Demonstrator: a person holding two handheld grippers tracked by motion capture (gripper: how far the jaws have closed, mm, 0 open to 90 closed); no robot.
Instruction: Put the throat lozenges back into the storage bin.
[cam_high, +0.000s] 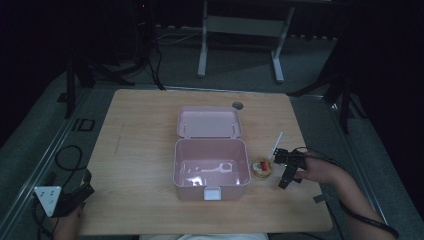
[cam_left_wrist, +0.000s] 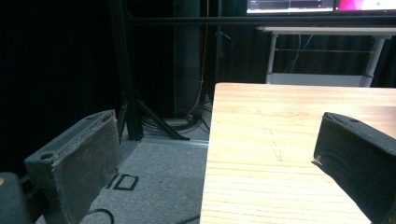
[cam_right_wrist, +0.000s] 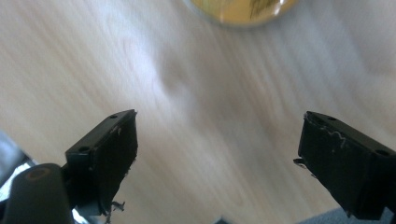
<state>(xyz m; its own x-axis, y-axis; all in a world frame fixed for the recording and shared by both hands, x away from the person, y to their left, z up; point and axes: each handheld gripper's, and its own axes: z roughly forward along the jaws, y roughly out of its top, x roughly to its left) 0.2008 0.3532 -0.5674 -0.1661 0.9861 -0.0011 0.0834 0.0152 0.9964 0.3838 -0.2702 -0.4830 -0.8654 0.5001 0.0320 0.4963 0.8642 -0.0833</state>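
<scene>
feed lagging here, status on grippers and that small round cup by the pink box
Right gripper open, empty, beside small round yellow cup. Left gripper open, idle at table corner. Open pink plastic box left of cup; path clear.

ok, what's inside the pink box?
The open pink box holds what looks like a pale spoon-like utensil on its floor. The near wall hides the front strip of the floor.

A light wooden table (cam_high: 140, 150) stood on a grey floor. On it rested an open pink box (cam_high: 211, 172) near the middle, its lid (cam_high: 209, 122) laid back flat. Just right of the box sat a small round yellow dish (cam_high: 262, 168), with a white stick (cam_high: 276, 142) lying beyond it.
</scene>
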